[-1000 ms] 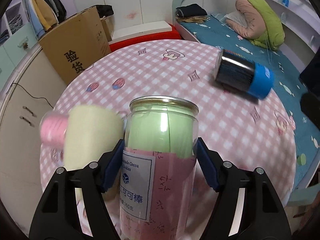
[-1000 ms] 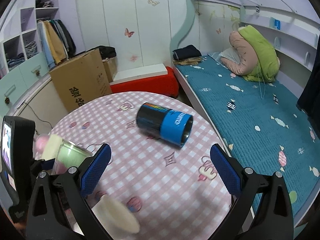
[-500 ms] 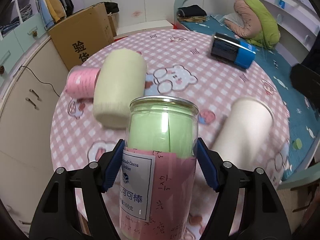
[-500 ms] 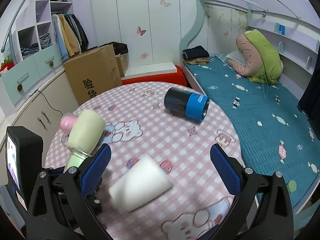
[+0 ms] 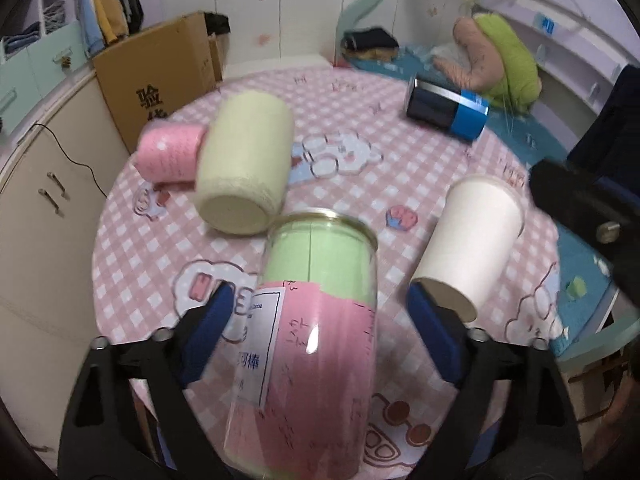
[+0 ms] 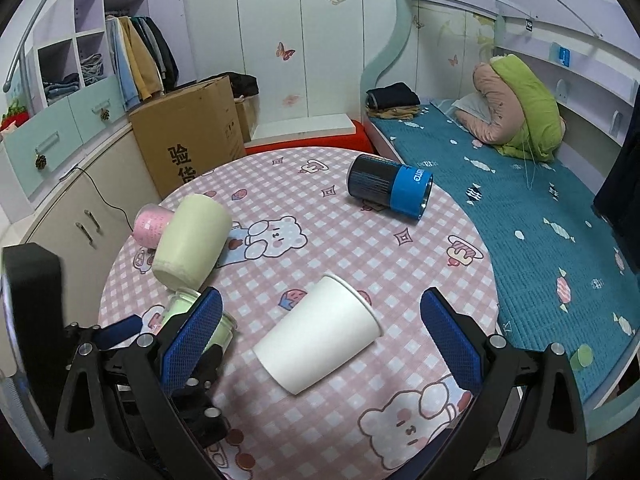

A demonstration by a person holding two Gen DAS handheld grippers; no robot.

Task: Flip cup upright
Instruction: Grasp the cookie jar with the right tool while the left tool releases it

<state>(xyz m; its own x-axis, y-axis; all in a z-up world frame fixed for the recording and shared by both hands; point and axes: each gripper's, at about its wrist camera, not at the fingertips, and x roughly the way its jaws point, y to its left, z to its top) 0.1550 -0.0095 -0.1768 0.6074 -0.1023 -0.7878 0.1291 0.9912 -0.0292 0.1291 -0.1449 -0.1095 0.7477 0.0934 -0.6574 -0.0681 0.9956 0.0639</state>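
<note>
**Two hand-held grippers above a round worktop; jar no longer clamped**

Left wrist view: the left hand-held gripper (image 5: 316, 316) has its blue-padded fingers (image 5: 206, 330) spread apart, with a gap on each side of the clear plastic jar with green lining and pink label (image 5: 316, 344). Half a second earlier the pads pressed against the jar's sides; now the jar tilts slightly and stands between them untouched. It occupies the lower centre of the frame, on the round worktop with pink checked cloth (image 5: 360, 200).

Right wrist view: the right hand-held gripper (image 6: 322, 340) is wide open, as in the earlier frames, its fingers framing the white paper cup (image 6: 318, 346), which lies on its side at lower centre, mouth toward the upper right, touching neither pad. The cup now sits nearer the middle of the frame than before.

Other items, right wrist view: a pale yellow cylindrical cup (image 6: 192, 236) lies on its side at centre left, with a pink cylindrical cup (image 6: 150, 224) lying against it; a black-and-blue cylindrical tin (image 6: 388, 186) lies on its side at upper centre, well apart from the rest. A brown cardboard box (image 6: 188, 136) stands behind the worktop, and a bed with teal cover (image 6: 540, 220) fills the right side.
</note>
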